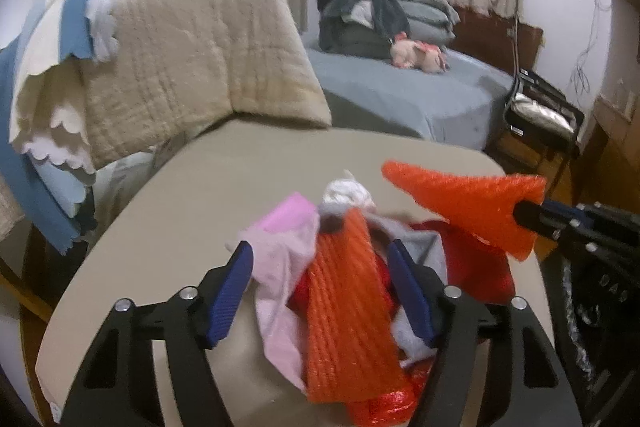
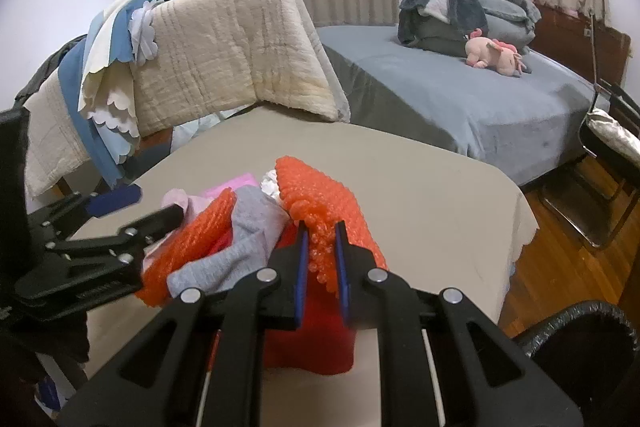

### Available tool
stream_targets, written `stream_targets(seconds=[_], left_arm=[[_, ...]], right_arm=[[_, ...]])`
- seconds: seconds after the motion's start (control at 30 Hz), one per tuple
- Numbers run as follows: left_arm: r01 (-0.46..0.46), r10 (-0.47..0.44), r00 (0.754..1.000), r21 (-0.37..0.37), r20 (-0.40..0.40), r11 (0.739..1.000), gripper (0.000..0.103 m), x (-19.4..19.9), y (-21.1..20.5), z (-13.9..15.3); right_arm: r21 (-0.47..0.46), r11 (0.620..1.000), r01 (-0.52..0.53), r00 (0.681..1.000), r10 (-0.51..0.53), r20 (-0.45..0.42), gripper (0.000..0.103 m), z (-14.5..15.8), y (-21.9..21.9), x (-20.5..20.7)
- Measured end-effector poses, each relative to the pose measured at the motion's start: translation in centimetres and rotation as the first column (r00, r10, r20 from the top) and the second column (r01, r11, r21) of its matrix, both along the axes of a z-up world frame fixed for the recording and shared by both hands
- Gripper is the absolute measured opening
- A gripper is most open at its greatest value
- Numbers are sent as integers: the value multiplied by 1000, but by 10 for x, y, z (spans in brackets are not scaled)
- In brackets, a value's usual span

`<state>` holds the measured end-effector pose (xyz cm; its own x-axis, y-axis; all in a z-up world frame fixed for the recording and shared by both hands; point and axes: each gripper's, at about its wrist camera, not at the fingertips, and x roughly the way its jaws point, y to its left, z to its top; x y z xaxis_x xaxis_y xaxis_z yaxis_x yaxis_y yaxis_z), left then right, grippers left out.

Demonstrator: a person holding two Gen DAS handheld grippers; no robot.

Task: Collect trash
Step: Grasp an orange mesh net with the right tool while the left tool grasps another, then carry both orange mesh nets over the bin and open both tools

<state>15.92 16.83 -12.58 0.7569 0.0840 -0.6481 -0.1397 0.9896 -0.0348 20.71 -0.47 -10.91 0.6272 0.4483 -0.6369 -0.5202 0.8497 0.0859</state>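
Note:
A heap of trash (image 1: pixel 348 291) lies on the beige table (image 1: pixel 192 211): a ribbed orange foam strip, pink tissue (image 1: pixel 280 259), grey cloth (image 2: pixel 248 227), a white crumpled wad (image 1: pixel 346 191) and red shiny wrapping (image 1: pixel 480 267). My left gripper (image 1: pixel 322 275) straddles the heap with its blue pads (image 1: pixel 234 291) on either side; from the right wrist view its outer pad (image 2: pixel 116 201) stands clear of the pile. My right gripper (image 2: pixel 322 247) is shut on an orange bubble-wrap sheet (image 2: pixel 320 195). In the left wrist view that sheet (image 1: pixel 468 199) hangs lifted above the pile from the right gripper (image 1: pixel 520 213).
A black bag-lined bin (image 2: pixel 580 327) stands at the table's right front corner. Behind the table is a chair draped with a cream quilt (image 1: pixel 192 59) and blue-white cloths. A grey bed (image 2: pixel 460 95) with a pink plush toy (image 2: pixel 494 53) and a folding chair (image 2: pixel 608 131) stand on wooden floor.

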Motion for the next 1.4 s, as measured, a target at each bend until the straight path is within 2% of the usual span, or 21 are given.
stream_targets(seconds=[0.1, 0.17, 0.23, 0.3, 0.43, 0.63, 0.77, 0.93, 1.13, 1.4], left_arm=[[19, -18, 999, 11, -30, 1000, 59, 4, -7, -8], [32, -31, 997, 10, -64, 999, 43, 10, -10, -17], [39, -41, 996, -18, -76, 999, 24, 11, -8, -22], [37, -40, 997, -45, -72, 998, 13, 10, -5, -22], [39, -40, 999, -46, -23, 998, 11, 2, -5, -8], [55, -50, 996, -73, 68, 996, 11, -12, -6, 31], [95, -84, 989, -85, 121, 992, 11, -21, -19, 58], [168, -154, 974, -78, 164, 983, 11, -24, -51, 77], [286, -267, 948, -93, 175, 954, 11, -23, -107, 82], [442, -422, 892, -119, 160, 889, 11, -25, -188, 69]], right_arm=[[7, 1000, 8, 1000, -8, -4, 12, 0, -3, -2], [10, 1000, 10, 1000, -10, -8, 12, 0, -5, -3], [9, 1000, 9, 1000, -9, -7, 12, 0, -6, -4], [7, 1000, 10, 1000, -10, -5, 12, 0, -6, -5], [21, 1000, 15, 1000, -16, 14, 12, 8, -11, -12], [54, 998, 36, 997, -39, 59, 12, 36, -26, -23], [69, 996, 57, 994, -62, 87, 12, 55, -45, -33], [86, 990, 112, 988, -120, 96, 12, 69, -81, -48], [55, 978, 201, 973, -206, 107, 12, 74, -127, -71], [0, 930, 367, 927, -366, 79, 12, 58, -205, -103]])
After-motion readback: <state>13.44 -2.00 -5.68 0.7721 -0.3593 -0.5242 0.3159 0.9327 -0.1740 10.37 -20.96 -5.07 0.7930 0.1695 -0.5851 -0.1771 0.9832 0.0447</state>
